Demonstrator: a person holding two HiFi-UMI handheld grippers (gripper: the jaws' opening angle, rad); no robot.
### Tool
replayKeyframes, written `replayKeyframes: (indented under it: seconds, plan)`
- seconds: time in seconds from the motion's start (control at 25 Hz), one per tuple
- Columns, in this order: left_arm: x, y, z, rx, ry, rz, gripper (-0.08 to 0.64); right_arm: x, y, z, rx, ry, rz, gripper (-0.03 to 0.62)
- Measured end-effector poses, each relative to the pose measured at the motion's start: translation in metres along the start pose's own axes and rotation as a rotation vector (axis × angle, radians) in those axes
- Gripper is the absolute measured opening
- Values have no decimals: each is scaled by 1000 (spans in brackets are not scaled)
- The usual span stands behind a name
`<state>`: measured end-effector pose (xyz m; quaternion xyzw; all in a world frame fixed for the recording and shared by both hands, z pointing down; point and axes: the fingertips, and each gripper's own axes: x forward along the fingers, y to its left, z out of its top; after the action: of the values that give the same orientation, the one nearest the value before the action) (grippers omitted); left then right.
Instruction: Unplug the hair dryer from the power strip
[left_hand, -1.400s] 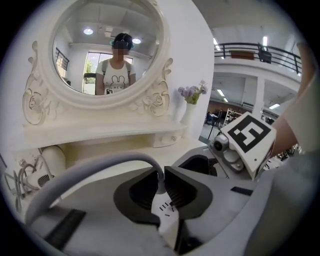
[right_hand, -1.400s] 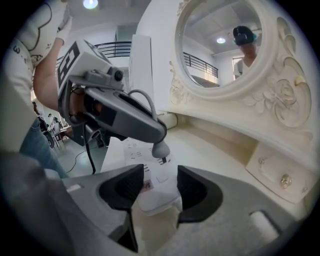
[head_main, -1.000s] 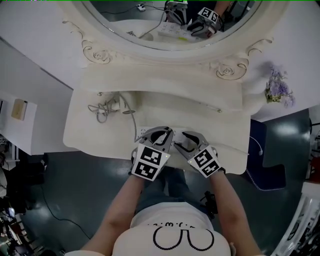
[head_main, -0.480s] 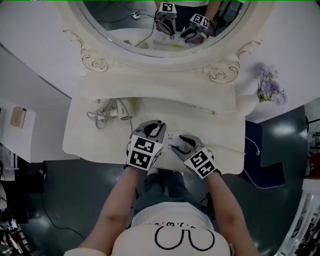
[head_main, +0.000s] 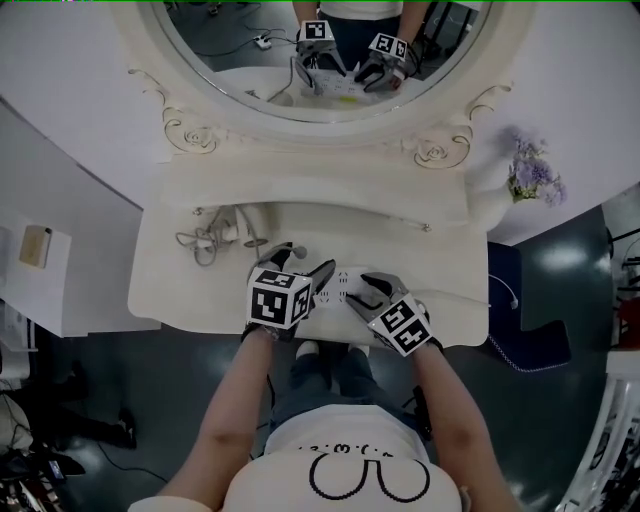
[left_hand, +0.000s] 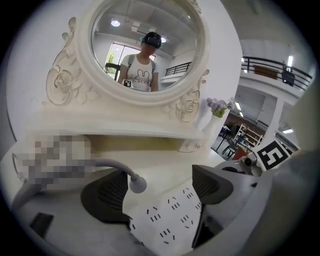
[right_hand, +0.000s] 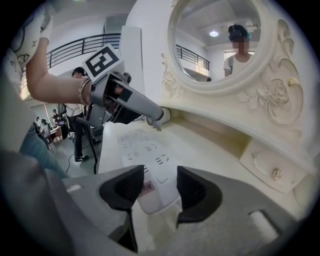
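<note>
The white power strip lies near the front edge of the cream dressing table. A grey hair dryer cable ends in a round plug that is out of the strip, just off its left corner. My left gripper straddles the strip's left end and the plug; its jaws are opening and press on nothing. The right gripper is shut on the strip's right end. The cable runs left to a tangle. No hair dryer body shows.
An oval mirror in a carved frame stands behind the table and reflects both grippers. At the right rear corner is a vase of purple flowers. A small drawer knob sits under the shelf. The table's front edge is right below the grippers.
The left gripper has shifted left off the strip and its jaws have spread wide. The plug now lies free between them. My right gripper has stayed on the strip.
</note>
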<state>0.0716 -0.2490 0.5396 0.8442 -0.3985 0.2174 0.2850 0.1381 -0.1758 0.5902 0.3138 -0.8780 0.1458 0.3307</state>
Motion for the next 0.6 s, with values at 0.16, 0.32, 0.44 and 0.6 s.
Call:
replayKeyframes:
  seconds: [0.16,0.32,0.44,0.6]
  plan:
    - [-5,13,-21,-24,44,-3,397,1,-4,-2,16,11,-35,202]
    - [-19,21,-42,-43,62,-15,397,-14,-19,9,133,-66,-127,141]
    - [-32,26,-52,-65,58,-29,397,-34,-26,27,179,-155,-192,141]
    - [-52,39,-60,-121,42,-34,397,-61,-19,43,193,-232,-267,140]
